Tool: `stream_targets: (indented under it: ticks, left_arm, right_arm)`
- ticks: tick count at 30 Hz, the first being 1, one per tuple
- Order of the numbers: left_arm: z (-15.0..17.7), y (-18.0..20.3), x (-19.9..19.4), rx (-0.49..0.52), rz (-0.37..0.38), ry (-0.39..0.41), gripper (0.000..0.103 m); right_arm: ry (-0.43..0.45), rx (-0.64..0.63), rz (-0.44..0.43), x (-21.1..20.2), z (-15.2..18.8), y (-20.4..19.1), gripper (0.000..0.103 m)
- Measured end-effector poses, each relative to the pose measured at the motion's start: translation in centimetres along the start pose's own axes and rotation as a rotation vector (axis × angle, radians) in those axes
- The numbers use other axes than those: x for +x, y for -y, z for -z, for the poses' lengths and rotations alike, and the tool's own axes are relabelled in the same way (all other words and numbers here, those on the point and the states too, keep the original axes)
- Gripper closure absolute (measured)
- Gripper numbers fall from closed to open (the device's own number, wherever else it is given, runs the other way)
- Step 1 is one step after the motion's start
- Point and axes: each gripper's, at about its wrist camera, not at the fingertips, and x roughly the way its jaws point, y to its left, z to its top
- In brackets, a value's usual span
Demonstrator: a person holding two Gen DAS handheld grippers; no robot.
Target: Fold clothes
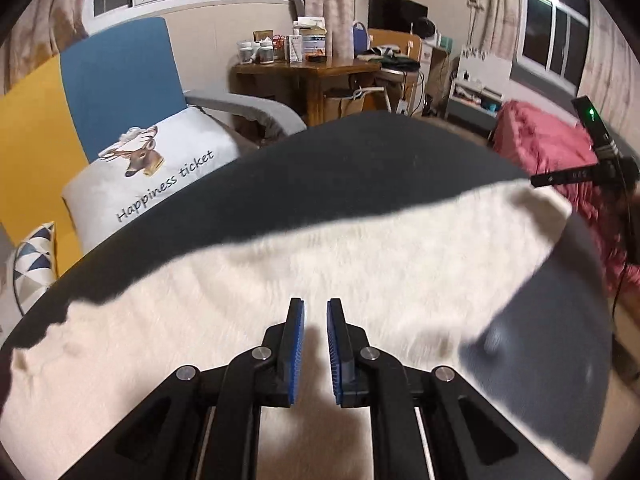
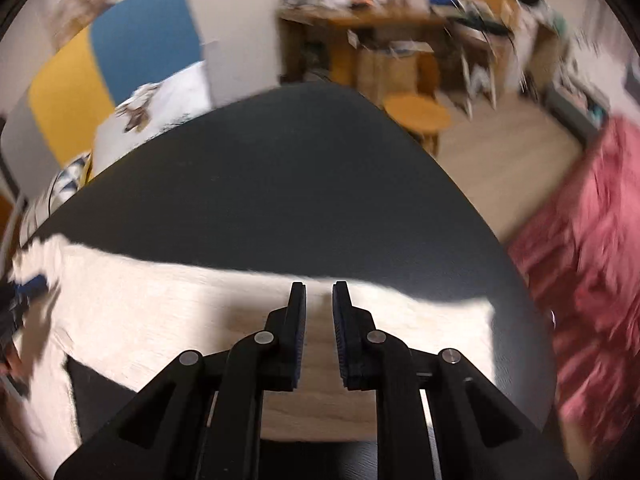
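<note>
This is a lived-in home, a combined living room and bedroom. A dark round table [image 1: 360, 160] fills the foreground, with a fluffy white garment [image 1: 320, 272] spread on it. Behind it stands an armchair [image 1: 120, 76] with a blue and yellow back, holding a white cushion [image 1: 160, 168] printed with a deer and the words "Happiness ticket". A wooden desk [image 1: 308, 68] is crowded with jars, boxes and papers, a dark television [image 1: 396, 12] stands nearby, and curtained windows [image 1: 556, 36] line the walls. A pink blanket [image 1: 548, 144] covers furniture on the right, and a round wooden stool [image 2: 416, 114] stands on the pale floor.
</note>
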Motion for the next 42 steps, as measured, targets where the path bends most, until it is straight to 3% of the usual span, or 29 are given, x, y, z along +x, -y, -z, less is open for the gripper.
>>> stream_targets:
  ticks: [2,7,9,12,15,19,22,23,25,30,33,35,39,42]
  left_arm:
    - [1.0,0.0,1.1,-0.009,-0.003,-0.051,0.092]
    - [1.0,-0.2,0.9,-0.033,-0.003,-0.07,0.092]
    - [1.2,-0.5,-0.3,-0.078,0.035,-0.065,0.092]
    - [2.1,0.3,-3.1,-0.07,0.08,-0.023,0.092]
    - [2.8,1.8,-3.9,-0.068,0.121,-0.02,0.092]
    - [3.9,4.0,-3.2,-0.042,0.151,-0.061,0.092]
    - [5.2,4.8,-2.4,0.011,0.137,-0.089,0.091]
    - [5.5,4.7,-2.5,0.01,0.144,-0.08,0.091]
    - [5.6,4.3,-2.6,-0.009,0.159,-0.077,0.091]
    - [5.5,3.9,-2.9,-0.046,0.176,-0.073,0.091]
    - [5.6,1.6,-4.5,-0.145,0.192,-0.029,0.091]
    - [6.1,-0.4,-6.1,-0.2,0.169,0.016,0.091]
    - [7.5,-7.2,-8.1,-0.305,0.003,0.06,0.091]
    - [7.9,-12.2,-8.3,-0.375,-0.071,0.056,0.091]
  right_arm:
    - [-0.02,0.002,0.04,0.3,1.1,1.3,0.088]
    - [0.026,0.073,0.017,0.2,2.6,3.9,0.089]
    - [0.026,0.077,0.029,0.0,2.5,3.7,0.089]
    - [0.045,0.021,0.111,-1.7,2.2,1.2,0.085]
    - [0.107,-0.128,-0.031,-3.6,3.2,-4.9,0.085]
    - [0.085,-0.271,-0.195,-2.4,5.0,-13.6,0.085]
    - [0.016,-0.373,-0.168,0.8,6.3,-18.2,0.085]
    - [-0.001,-0.401,-0.132,1.8,6.9,-18.8,0.085]
    - [0.052,-0.434,-0.086,2.5,7.2,-18.6,0.086]
    - [0.03,-0.356,-0.073,3.1,5.6,-16.0,0.086]
    - [-0.011,-0.327,-0.081,2.4,4.6,-16.6,0.082]
    - [0.029,-0.355,-0.112,1.0,3.4,-18.7,0.082]
    - [0.081,-0.412,-0.24,-0.1,1.9,-24.8,0.082]
    - [0.068,-0.43,-0.313,1.4,1.6,-29.3,0.082]
